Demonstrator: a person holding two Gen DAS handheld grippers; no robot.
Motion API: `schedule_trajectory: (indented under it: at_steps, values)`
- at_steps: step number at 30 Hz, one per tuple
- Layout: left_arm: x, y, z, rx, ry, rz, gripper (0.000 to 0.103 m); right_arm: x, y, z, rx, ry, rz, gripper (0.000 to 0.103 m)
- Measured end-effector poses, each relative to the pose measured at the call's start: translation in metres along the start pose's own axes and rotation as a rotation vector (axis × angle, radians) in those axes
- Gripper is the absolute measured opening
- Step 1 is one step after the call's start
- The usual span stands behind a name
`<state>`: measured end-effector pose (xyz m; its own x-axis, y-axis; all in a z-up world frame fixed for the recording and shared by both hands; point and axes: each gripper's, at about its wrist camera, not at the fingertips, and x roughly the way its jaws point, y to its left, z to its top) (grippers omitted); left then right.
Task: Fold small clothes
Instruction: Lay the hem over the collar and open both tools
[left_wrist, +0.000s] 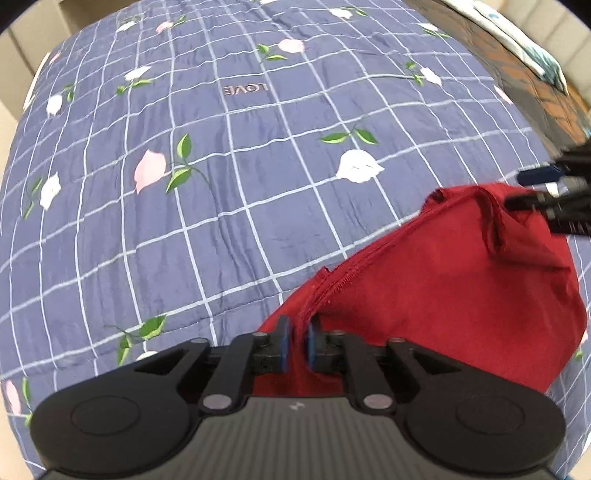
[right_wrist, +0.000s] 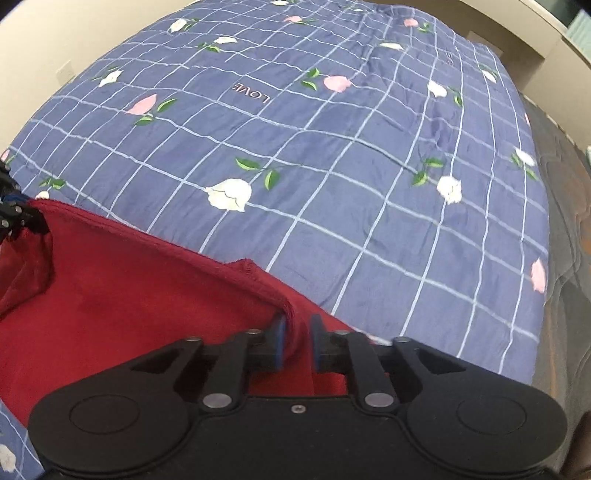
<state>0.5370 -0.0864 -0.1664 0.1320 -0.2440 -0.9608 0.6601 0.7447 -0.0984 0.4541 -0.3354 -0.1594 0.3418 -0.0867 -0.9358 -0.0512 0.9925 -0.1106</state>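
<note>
A dark red garment lies on a blue checked quilt printed with flowers. My left gripper points down at the garment's near corner. Its blue pads stand slightly apart, with a ridge of the hemmed edge between them but not pinched. My right gripper is at the garment's other corner, far right. In the right wrist view the red garment fills the lower left. The right gripper is open over a raised fold that rests against the left pad only. The left gripper shows at the left edge.
The quilt spreads wide beyond the garment, with "LOVE" stitched on it. A brown patterned blanket and a white-teal cloth lie at the top right. A grey-brown cover borders the quilt's right side.
</note>
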Motion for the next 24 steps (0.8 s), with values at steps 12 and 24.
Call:
schedule_trajectory:
  at_steps: [12,24]
  values:
    - [-0.019,0.035,-0.050,-0.280,-0.178,-0.022,0.088,-0.034,-0.017,-0.059,0.214,-0.206,-0.006,0.085]
    - [0.003,0.013,-0.088,-0.302,-0.095,0.086,0.008,-0.005,0.008,-0.087,0.093,-0.102,-0.061,0.020]
